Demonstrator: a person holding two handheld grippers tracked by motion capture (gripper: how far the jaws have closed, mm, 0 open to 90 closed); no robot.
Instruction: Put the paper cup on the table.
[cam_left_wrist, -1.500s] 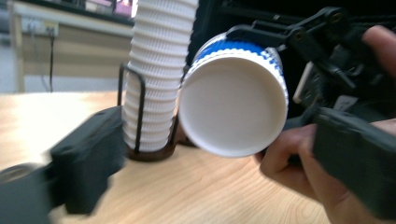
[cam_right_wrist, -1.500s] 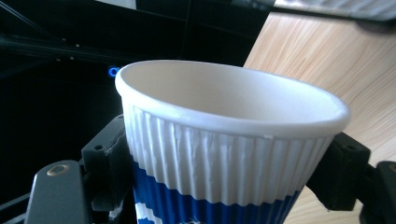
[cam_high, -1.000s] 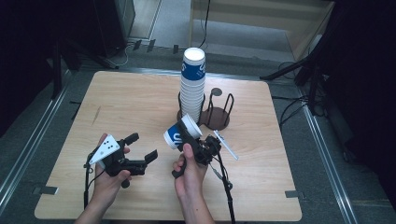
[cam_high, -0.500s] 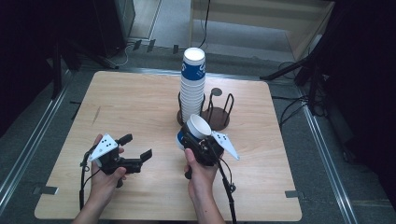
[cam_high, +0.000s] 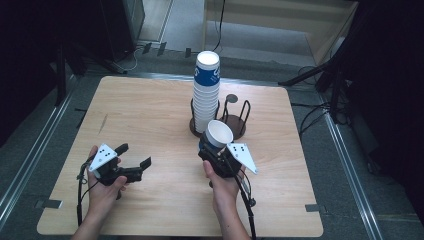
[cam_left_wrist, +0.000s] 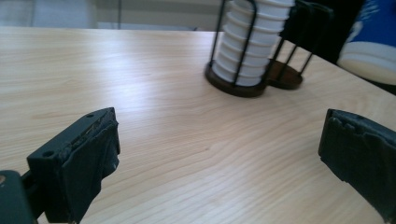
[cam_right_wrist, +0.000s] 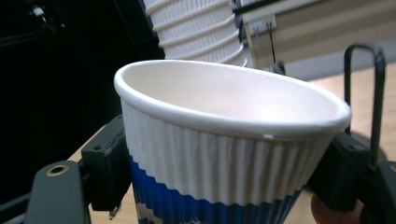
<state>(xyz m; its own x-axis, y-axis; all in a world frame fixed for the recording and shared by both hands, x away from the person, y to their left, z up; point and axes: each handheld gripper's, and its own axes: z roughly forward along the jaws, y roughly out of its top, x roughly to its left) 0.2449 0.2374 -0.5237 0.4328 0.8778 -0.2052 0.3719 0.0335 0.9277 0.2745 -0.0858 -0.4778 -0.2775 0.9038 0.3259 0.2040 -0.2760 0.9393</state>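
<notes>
The wooden tabletop (cam_high: 150, 120) carried everything. Toward its far middle stood a dark wire cup holder (cam_high: 240, 117) with two bays. The left bay held a tall stack of ribbed paper cups (cam_high: 206, 90), stacked mouth-down with a blue-banded one on top; the right bay looked vacant.

Nearer the person, the right hand-held gripper (cam_high: 218, 150) had its jaws closed on the sides of a single paper cup (cam_high: 219, 134), white and ribbed above, blue below. The cup was held off the tabletop, mouth up and tilted, just in front of the holder. In the right gripper view the cup (cam_right_wrist: 224, 154) sat squarely between both pads, its rim still round.

The left hand-held gripper (cam_high: 134, 166) rested low over the tabletop at the near left, well apart from the cup. Its jaws stood wide apart with nothing between them.

The step in hand seemed to be placing this separated cup. To do it well, the squeeze should stay light, since a thin paper wall buckles easily. The cup should be levelled before it is lowered. Its path should keep off the tall stack, which would likely topple if nudged.
</notes>
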